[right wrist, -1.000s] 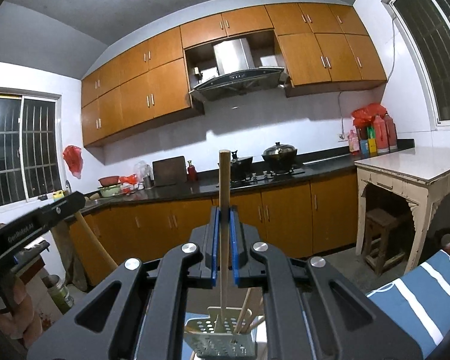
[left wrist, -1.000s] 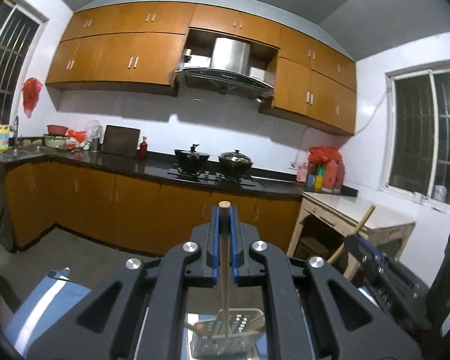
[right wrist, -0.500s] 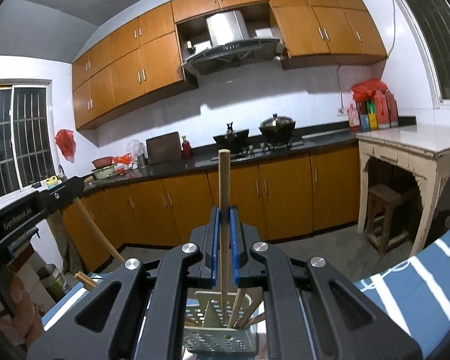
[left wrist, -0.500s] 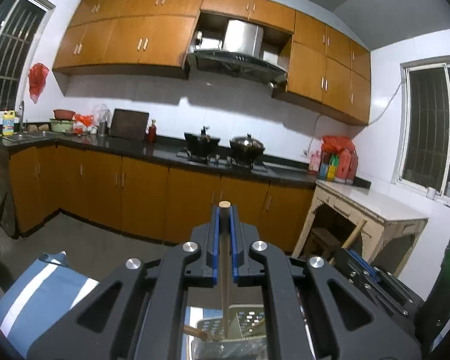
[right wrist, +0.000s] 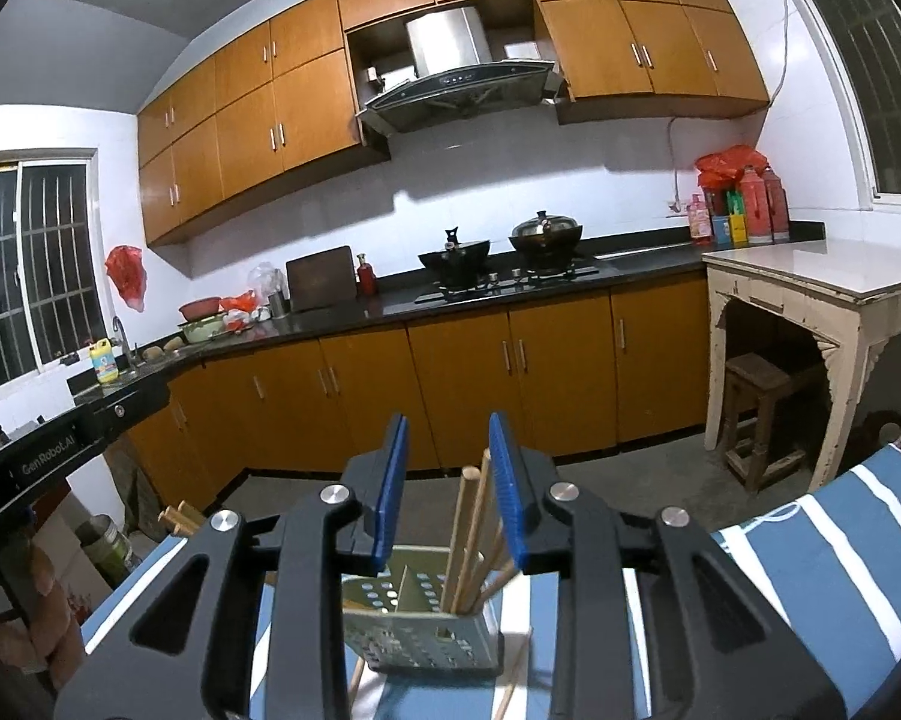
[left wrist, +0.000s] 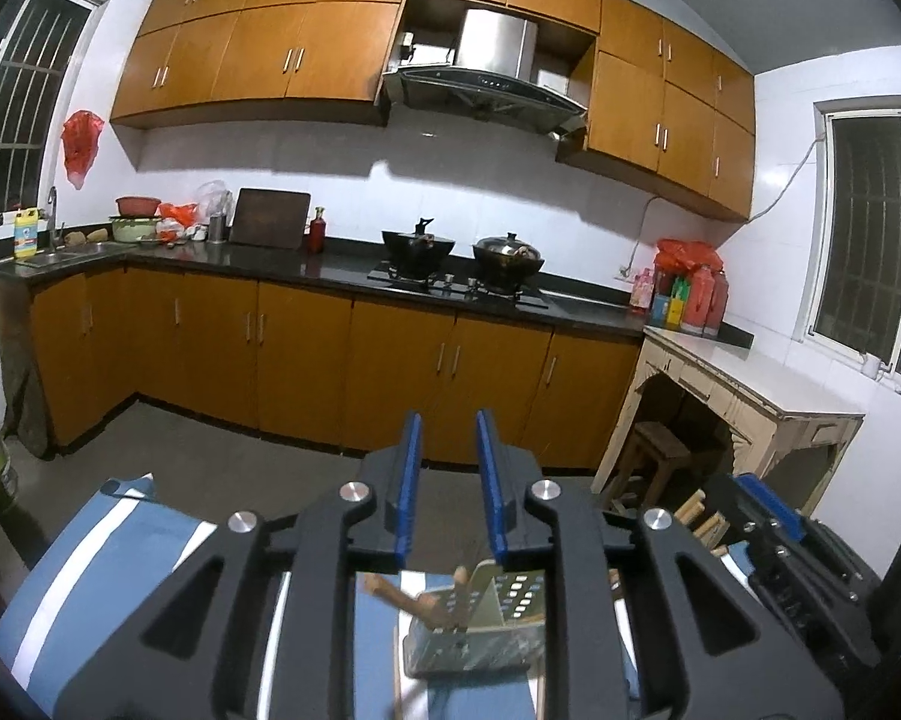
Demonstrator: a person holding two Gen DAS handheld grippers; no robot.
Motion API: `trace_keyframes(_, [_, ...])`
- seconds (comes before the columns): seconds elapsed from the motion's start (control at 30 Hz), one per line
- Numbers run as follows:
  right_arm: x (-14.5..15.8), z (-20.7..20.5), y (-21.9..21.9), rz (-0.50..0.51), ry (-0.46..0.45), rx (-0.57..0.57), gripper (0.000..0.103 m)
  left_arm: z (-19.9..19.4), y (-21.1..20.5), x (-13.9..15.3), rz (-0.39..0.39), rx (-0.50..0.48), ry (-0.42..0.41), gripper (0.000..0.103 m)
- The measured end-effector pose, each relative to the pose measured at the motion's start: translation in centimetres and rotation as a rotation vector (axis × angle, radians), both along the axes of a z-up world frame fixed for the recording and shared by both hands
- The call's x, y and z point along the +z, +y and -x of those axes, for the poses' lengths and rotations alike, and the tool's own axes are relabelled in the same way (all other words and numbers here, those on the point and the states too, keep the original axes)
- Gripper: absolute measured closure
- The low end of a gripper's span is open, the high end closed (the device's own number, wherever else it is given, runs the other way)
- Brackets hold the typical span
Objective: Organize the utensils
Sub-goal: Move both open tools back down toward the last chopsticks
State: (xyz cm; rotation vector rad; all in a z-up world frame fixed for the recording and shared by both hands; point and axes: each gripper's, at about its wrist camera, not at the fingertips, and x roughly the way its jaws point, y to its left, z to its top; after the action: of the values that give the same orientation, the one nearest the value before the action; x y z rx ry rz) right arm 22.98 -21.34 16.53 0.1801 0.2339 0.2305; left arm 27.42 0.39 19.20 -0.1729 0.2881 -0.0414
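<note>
Right wrist view has the right gripper [right wrist: 449, 483] with its fingers spread and nothing between them, hovering right above the perforated utensil holder [right wrist: 420, 630], which sits on the blue striped cloth [right wrist: 810, 570] over the desk. A bunch of wooden chopsticks [right wrist: 471, 534] lean in its right compartment, tips poking up between the fingers. Left gripper [left wrist: 449, 483] is the same deal, fingers apart and empty above the holder. Loose sticks lie on the cloth by the base. My worry: pull away sideways and a finger clips those tall sticks and tips the light holder.
</note>
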Motion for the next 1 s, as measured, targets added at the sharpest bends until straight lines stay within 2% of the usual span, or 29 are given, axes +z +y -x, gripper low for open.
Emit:
trace_keyframes(0.23, [-0.8, 3.1, -1.4, 0.006, 0.027, -0.013, 0.074, 4.6, 1.5, -0.6, -0.011, 0.019, 0.013, 0.076])
trace_keyframes(0.37, [-3.5, 4.9, -2.3, 0.011, 0.085, -0.031, 0.071, 7.4, 2.5, -2.0, -0.022, 0.020, 0.030, 0.071])
trace_keyframes(0.5, [-7.7, 5.2, -2.5, 0.024, 0.189, -0.037, 0.069, 9.5, 3.1, -5.3, -0.077, 0.042, 0.083, 0.069])
trace_keyframes(0.7, [-14.9, 4.0, -1.7, 0.019, 0.386, -0.036, 0.069, 9.6, 3.2, -11.2, -0.155, 0.076, 0.194, 0.069])
trace_keyframes(0.87, [-18.8, 4.0, 0.5, 0.032, 0.507, 0.015, 0.069, 8.3, 3.3, -15.8, -0.183, 0.096, 0.297, 0.069])
trace_keyframes(1.0, [-20.5, 4.3, 2.3, 0.076, 0.551, 0.047, 0.064, 7.4, 4.0, -18.1, -0.167, 0.108, 0.373, 0.069])
